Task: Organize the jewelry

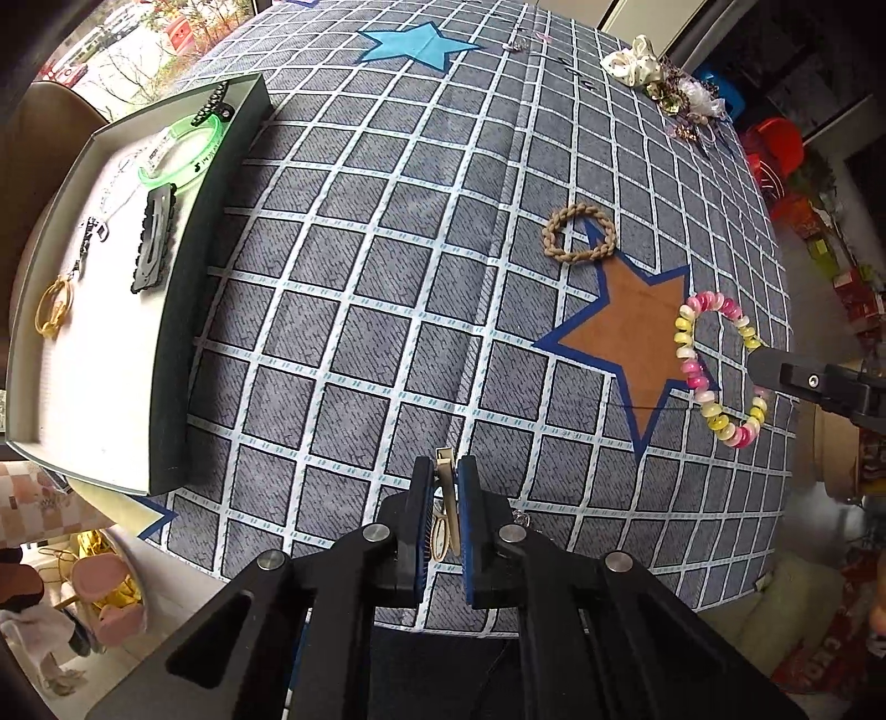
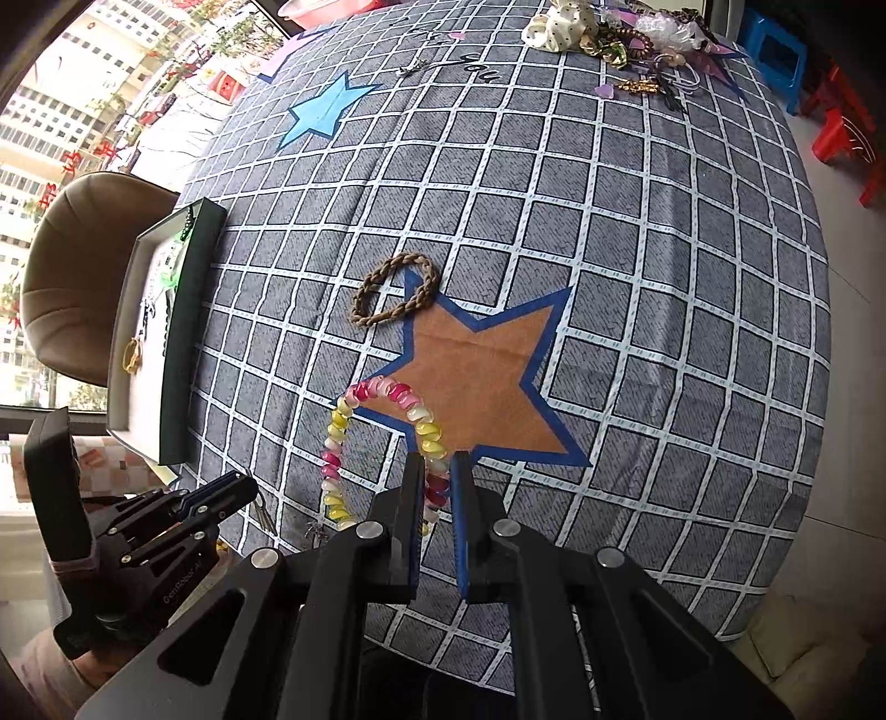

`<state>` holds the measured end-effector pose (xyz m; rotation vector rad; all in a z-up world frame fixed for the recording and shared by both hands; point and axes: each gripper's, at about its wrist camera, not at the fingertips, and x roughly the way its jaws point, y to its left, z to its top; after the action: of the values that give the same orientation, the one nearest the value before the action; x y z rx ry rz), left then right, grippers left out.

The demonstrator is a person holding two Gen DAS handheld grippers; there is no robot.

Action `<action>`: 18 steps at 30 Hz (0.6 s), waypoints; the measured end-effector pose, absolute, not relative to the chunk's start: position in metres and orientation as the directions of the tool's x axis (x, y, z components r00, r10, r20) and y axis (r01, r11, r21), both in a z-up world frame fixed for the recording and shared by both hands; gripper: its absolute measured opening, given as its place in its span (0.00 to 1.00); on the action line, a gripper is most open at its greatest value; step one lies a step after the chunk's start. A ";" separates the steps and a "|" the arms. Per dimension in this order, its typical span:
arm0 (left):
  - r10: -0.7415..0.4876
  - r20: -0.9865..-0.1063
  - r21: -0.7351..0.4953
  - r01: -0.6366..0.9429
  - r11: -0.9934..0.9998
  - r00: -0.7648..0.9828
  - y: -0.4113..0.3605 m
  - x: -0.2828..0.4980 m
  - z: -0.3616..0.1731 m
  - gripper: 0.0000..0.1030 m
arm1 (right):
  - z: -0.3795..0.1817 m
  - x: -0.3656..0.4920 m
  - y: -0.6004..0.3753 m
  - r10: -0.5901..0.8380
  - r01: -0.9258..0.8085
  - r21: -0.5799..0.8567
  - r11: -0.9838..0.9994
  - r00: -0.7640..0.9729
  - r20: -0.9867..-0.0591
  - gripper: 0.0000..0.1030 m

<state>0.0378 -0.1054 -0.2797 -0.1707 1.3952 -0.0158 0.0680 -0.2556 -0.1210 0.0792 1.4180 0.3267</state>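
My left gripper [image 1: 446, 471] is shut on a beige hair clip [image 1: 447, 498], held just above the checked cloth near its front edge. My right gripper [image 2: 438, 471] is shut on a pink, white and yellow spiral hair tie [image 2: 338, 443], which lies by the brown star; it also shows in the left wrist view [image 1: 714, 360]. A brown braided hair tie [image 1: 578, 231] lies at the star's top point, also seen in the right wrist view [image 2: 394, 288]. The open tray [image 1: 177, 343] at the left holds a green bangle [image 1: 185, 149], a black clip [image 1: 154, 238], a gold ring [image 1: 52, 307] and a chain.
A pile of scrunchies and jewelry [image 1: 664, 83] lies at the table's far right corner, also in the right wrist view [image 2: 609, 33]. A brown chair [image 2: 83, 266] stands behind the tray. Red and blue stools [image 2: 830, 83] stand on the floor to the right.
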 end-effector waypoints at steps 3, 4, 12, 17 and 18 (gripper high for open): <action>-0.099 -0.974 -0.123 -0.107 0.987 0.206 -0.098 0.037 -0.268 0.15 | -0.115 0.068 -0.249 0.282 -0.196 0.256 0.947 0.119 -0.952 0.09; -0.095 -0.972 -0.122 -0.114 0.986 0.216 -0.095 0.037 -0.264 0.15 | -0.113 0.068 -0.246 0.286 -0.204 0.258 0.944 0.121 -0.951 0.09; -0.074 -0.956 -0.119 -0.146 0.982 0.285 -0.040 0.019 -0.210 0.15 | -0.097 0.071 -0.212 0.314 -0.268 0.271 0.925 0.135 -0.940 0.09; -0.066 -0.946 -0.122 -0.161 0.979 0.316 0.021 0.003 -0.150 0.15 | -0.092 0.072 -0.177 0.333 -0.315 0.276 0.908 0.141 -0.932 0.09; -0.067 -0.945 -0.124 -0.162 0.979 0.321 0.033 0.001 -0.139 0.15 | -0.092 0.072 -0.169 0.336 -0.323 0.277 0.905 0.142 -0.931 0.09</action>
<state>0.0014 0.0329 -0.1394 -0.2105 1.2455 0.0632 0.0718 -0.1687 -0.0924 0.0110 1.3471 0.4753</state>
